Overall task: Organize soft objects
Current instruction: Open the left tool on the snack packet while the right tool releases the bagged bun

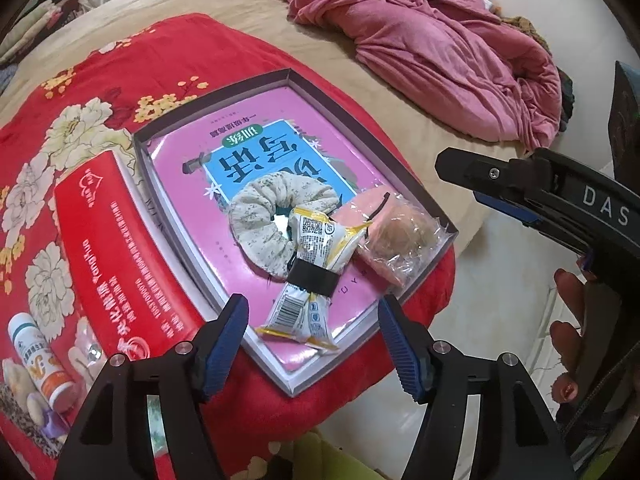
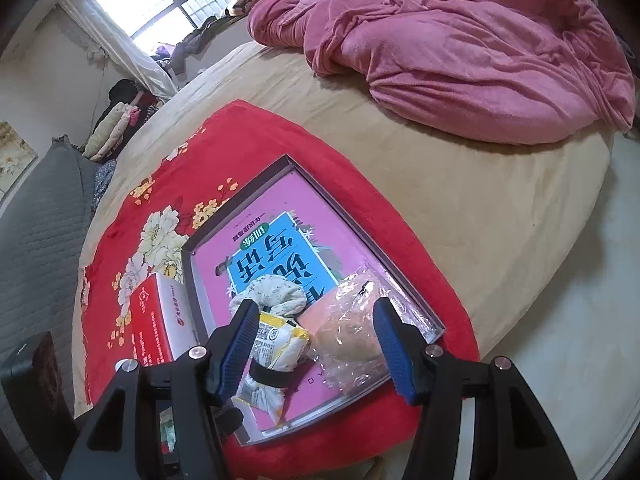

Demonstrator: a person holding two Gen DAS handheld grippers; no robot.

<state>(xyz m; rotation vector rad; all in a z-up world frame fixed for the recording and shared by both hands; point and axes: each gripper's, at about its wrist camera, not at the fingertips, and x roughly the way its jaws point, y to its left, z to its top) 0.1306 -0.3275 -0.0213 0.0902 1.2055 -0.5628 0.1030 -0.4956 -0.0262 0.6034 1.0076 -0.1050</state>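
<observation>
A shallow box (image 1: 256,84) with a pink book (image 1: 192,184) lying flat inside it sits on a red floral blanket (image 1: 100,92) spread over the bed (image 1: 360,92). Left of the box, a small white and orange bottle (image 1: 38,364) lies on the blanket, and a red carton (image 1: 116,252) rests just beside the box's left wall. Inside the box, on the book, a floral scrunchie (image 1: 260,216) touches a yellow and white snack packet (image 1: 316,268) cinched by a black band (image 1: 314,278); to their right, against the box's right corner, lies a clear plastic bag (image 1: 400,236) with something pinkish inside. The left gripper (image 1: 312,344) hangs over the box's near edge, fingers spread and empty. The right gripper (image 2: 314,344) hovers above the packet and bag, fingers likewise apart, holding nothing. Beyond the box, a pink quilt (image 1: 420,40) lies crumpled.
</observation>
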